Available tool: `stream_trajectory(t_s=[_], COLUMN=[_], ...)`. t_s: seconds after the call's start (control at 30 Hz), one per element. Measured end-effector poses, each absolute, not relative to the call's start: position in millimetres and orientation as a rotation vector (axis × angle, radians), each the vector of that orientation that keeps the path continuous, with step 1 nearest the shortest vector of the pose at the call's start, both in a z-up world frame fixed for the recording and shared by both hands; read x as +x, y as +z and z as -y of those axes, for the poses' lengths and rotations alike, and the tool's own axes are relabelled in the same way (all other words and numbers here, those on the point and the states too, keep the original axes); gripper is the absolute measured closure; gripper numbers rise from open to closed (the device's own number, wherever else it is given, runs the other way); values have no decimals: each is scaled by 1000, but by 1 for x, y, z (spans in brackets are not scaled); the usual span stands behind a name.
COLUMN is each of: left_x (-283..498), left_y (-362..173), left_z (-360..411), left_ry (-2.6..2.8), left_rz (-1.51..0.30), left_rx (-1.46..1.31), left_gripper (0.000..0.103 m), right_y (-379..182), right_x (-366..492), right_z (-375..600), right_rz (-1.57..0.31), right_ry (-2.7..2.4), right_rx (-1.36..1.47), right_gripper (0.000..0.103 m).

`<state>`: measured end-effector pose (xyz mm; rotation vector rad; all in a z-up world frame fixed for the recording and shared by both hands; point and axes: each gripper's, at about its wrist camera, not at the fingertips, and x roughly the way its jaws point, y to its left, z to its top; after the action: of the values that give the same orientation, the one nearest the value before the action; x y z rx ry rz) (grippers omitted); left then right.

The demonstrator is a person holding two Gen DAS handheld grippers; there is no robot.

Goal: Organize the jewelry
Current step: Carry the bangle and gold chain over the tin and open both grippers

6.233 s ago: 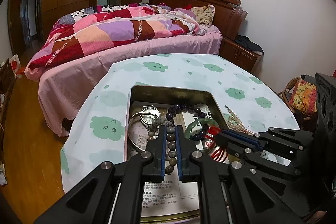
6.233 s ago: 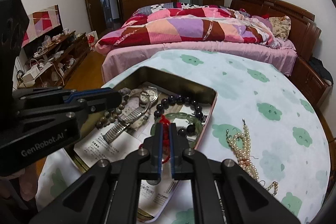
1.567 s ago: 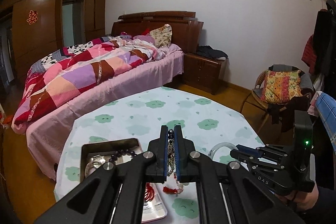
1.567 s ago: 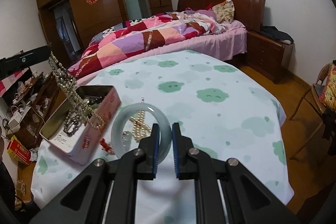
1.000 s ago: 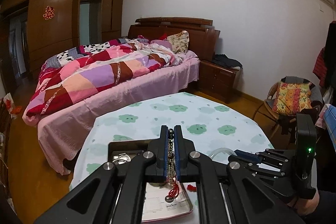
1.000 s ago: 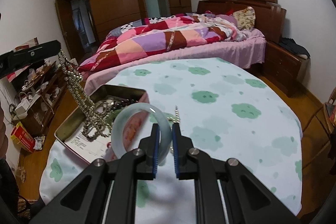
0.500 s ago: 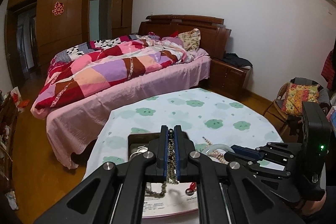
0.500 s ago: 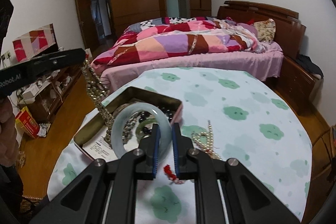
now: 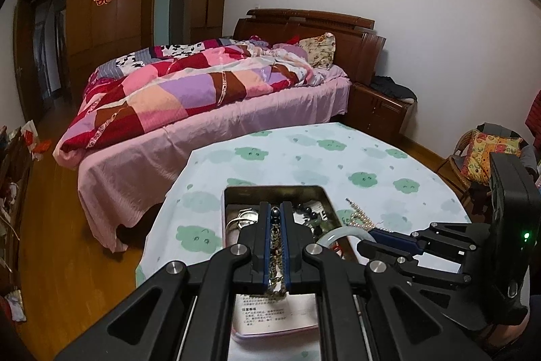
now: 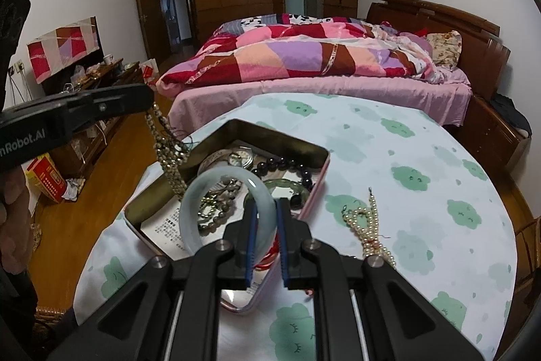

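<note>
Since the frame half a second back, both hands have carried their loads over the open tin point(image 10: 233, 127), which now fills more of both views. The left gripper point(image 9: 276, 219) has its fingers clamped flat on a beaded chain point(image 10: 169, 154); the right gripper point(image 10: 265, 215) has its fingers closed across the rim of a pale jade bangle point(image 10: 225, 208), held upright above the tin's near end.

Handling, as judged: the bangle is rigid, smooth and likely brittle, so it wants a grip across the band and a low release. The chain is limp and light; it will swing and pile wherever it is lowered.

The right wrist view shows the chain hanging at 10 o'clock and pearls point(image 10: 367, 225) lying on the desk point(image 10: 422, 164) at 3 o'clock. The left view hides the chain's hanging length behind its own fingers.
</note>
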<state>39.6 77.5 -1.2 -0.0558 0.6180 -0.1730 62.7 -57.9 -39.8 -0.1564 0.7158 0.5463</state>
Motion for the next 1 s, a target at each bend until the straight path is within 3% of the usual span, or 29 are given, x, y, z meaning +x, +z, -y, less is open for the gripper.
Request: stream_trajectory(t_s=[1.0], left_x=[59], left_y=[-62], left_z=[-80], left_ry=[-174], left_rz=[-780], left_rx=[-57], left_gripper=[99], right_y=[-68], right_x=[68], right_z=[40], right_rz=[-803], right_ry=[559], right_rx=[-220], right_gripper=[87])
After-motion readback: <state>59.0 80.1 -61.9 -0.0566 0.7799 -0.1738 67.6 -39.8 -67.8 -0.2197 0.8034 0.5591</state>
